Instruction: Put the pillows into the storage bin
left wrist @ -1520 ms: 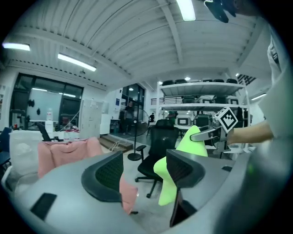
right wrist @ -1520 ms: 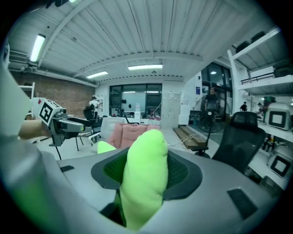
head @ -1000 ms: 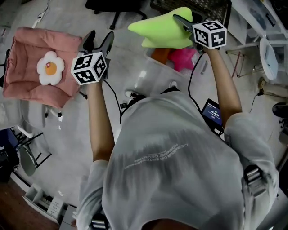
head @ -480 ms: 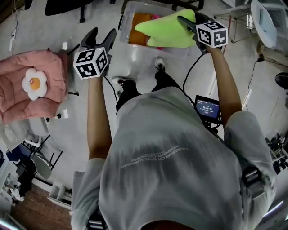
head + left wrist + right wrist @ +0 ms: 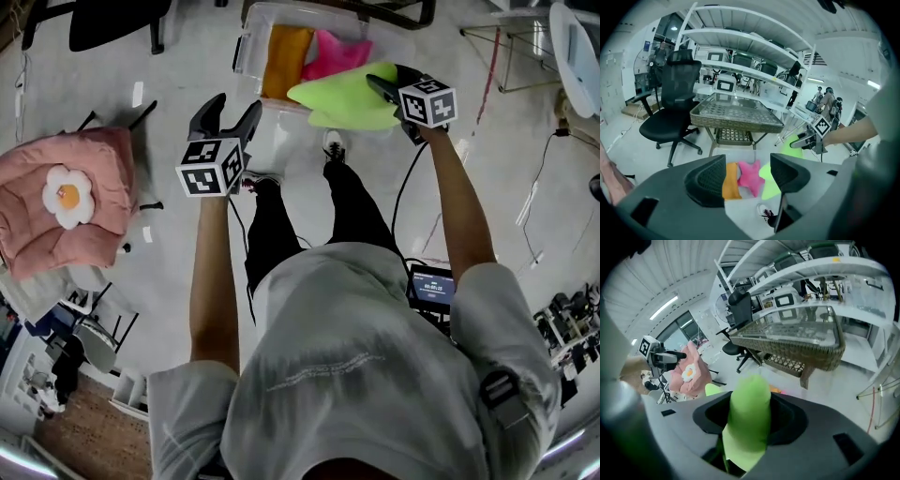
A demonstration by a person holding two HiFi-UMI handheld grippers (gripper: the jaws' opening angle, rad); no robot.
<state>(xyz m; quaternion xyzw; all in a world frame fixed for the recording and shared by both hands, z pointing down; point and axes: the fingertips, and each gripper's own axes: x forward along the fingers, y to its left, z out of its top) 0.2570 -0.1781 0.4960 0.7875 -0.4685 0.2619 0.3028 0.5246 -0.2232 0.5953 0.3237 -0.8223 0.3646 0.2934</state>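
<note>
Between the right gripper's jaws: the right gripper [image 5: 750, 416] is clamped on a green pillow [image 5: 342, 97]. The soft cloth bulges up between the jaws, and most of the pillow hangs out ahead of them.
Left gripper [image 5: 234, 108]: jaws spread wide with nothing between them. It is carried in the air, level with the bin's near left corner, pointing toward the bin.
Green pillow, place: in the head view it hangs across the near right corner of the storage bin [image 5: 242, 56], partly over the rim and partly over the floor [image 5: 169, 159]. It is not yet inside.
Storage bin, contents: an orange pillow [image 5: 286, 58] lies along the left wall, with a pink star pillow [image 5: 333, 56] just beside it in the middle. The bin's right side is mostly hidden by the green pillow.
Outstanding item: a pink cushion [image 5: 56, 202] with an egg-like patch sits on a dark-legged stand, well apart to the left.
Near hazard: the person's shoe [image 5: 334, 145] stands just short of the bin's near edge.
Risk, early release: if let go here, the pillow would probably catch the rim and tip onto the floor by the shoe.
Risk, grip: the hold is on one edge of soft stuffing, so a quick swing could pull it free.
Risk, fit: two pillows already lie in the bin, so the green one may ride high and slide out.
</note>
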